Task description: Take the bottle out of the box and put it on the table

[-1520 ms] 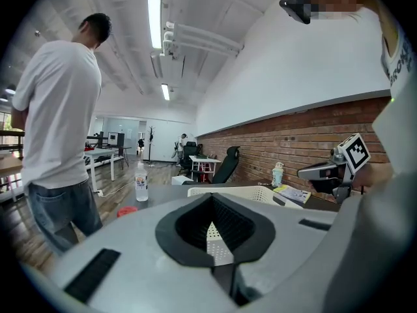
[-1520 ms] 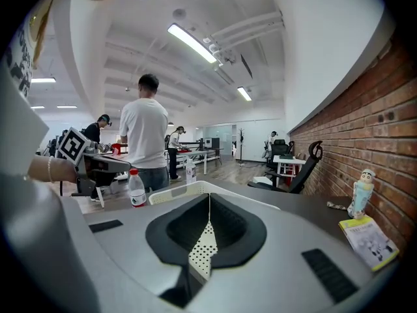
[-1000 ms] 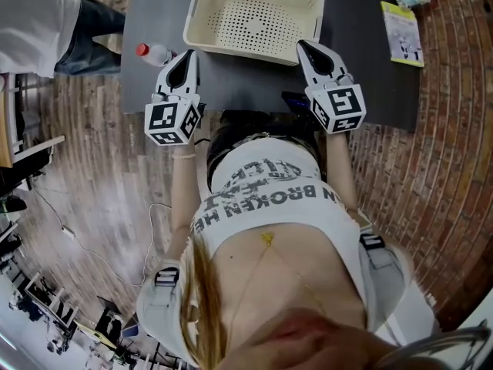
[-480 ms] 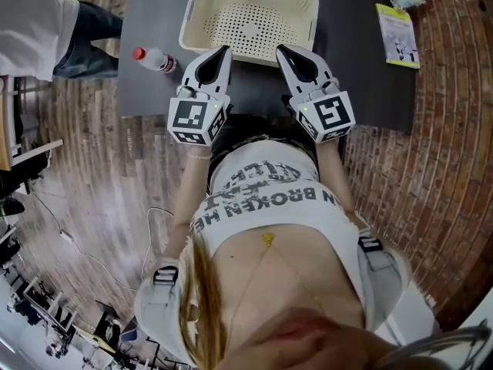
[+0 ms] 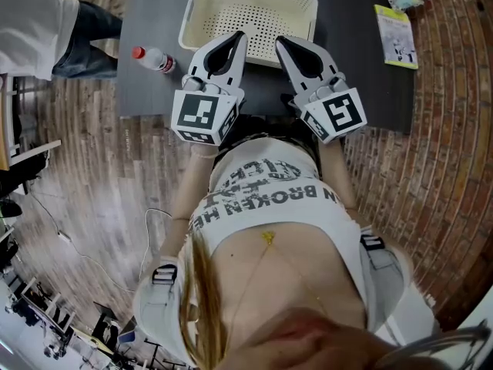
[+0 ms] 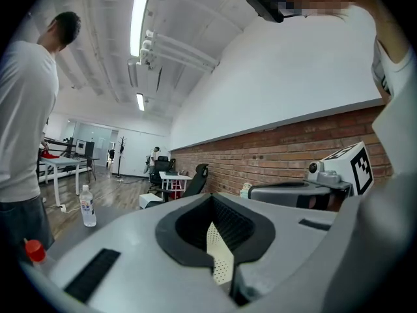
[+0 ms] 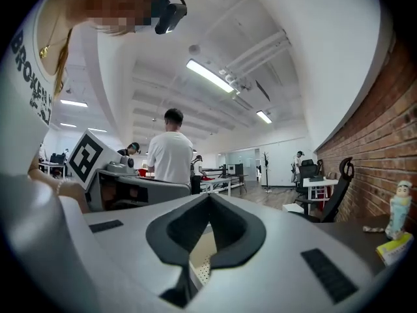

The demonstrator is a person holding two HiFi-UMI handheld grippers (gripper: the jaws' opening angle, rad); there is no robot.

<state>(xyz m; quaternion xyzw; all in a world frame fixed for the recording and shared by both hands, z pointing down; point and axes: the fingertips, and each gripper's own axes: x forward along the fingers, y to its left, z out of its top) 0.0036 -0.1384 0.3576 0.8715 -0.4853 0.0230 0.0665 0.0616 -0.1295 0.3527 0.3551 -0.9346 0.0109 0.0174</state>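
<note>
**Head view:** A person holds the left gripper and the right gripper side by side over the near edge of a dark table. Their tips reach the near rim of a cream perforated box. The red-capped bottle lies on its side on the table, outside the box to its left and clear of both grippers. A booklet lies at the table's right end, and a bystander in a white shirt stands at the left.

**Left gripper view:** The jaws are pressed together with nothing between them. A strip of the cream box shows through the gap behind the tips, and the bottle's red cap shows at lower left.

**Right gripper view:** The jaws meet at their tips and hold nothing. A small figurine stands at far right, beside the booklet.
</note>
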